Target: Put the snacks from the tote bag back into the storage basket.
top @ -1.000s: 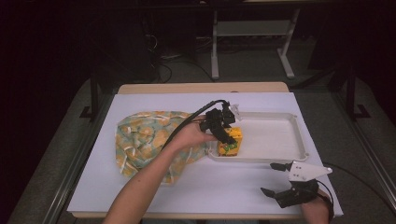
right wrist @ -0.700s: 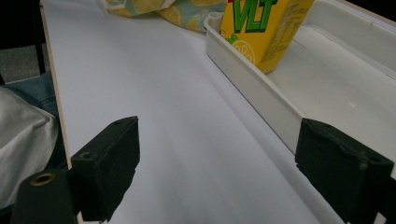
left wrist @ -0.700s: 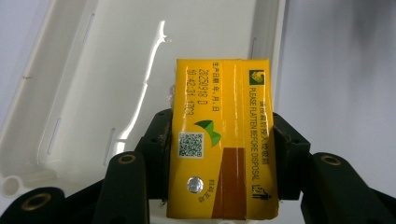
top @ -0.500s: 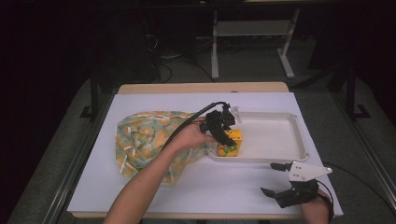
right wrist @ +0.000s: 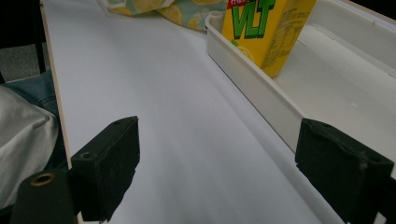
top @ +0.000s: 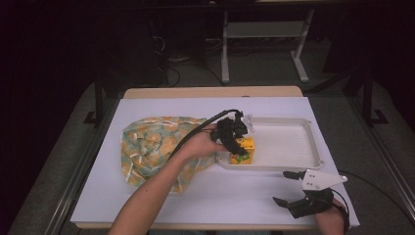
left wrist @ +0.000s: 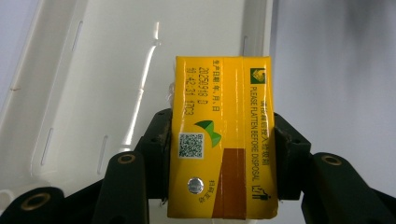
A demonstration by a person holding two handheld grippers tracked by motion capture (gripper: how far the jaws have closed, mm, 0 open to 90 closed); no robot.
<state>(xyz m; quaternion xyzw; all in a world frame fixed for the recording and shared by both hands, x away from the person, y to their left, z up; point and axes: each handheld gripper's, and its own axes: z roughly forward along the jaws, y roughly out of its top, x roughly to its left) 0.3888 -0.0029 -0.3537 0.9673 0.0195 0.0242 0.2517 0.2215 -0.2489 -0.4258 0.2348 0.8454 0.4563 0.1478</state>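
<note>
A yellow drink carton (top: 244, 150) stands at the left end of the white tray (top: 313, 147), near its front wall. My left gripper (top: 234, 142) is shut on it. In the left gripper view the two black jaws press on the long sides of the carton (left wrist: 224, 140), whose printed top faces the camera, with the tray (left wrist: 93, 93) below. My right gripper (top: 280, 187) rests near the table's front right edge, open and with nothing between its jaws. The right gripper view looks across the white table at the carton (right wrist: 266, 28) and the tray (right wrist: 252, 79).
A lemon-print fabric bag (top: 151, 147) lies crumpled left of the tray, under the person's left forearm. The white table cover (top: 235, 196) is bare in front of the tray. The rest of the tray's floor (top: 284, 144) holds nothing.
</note>
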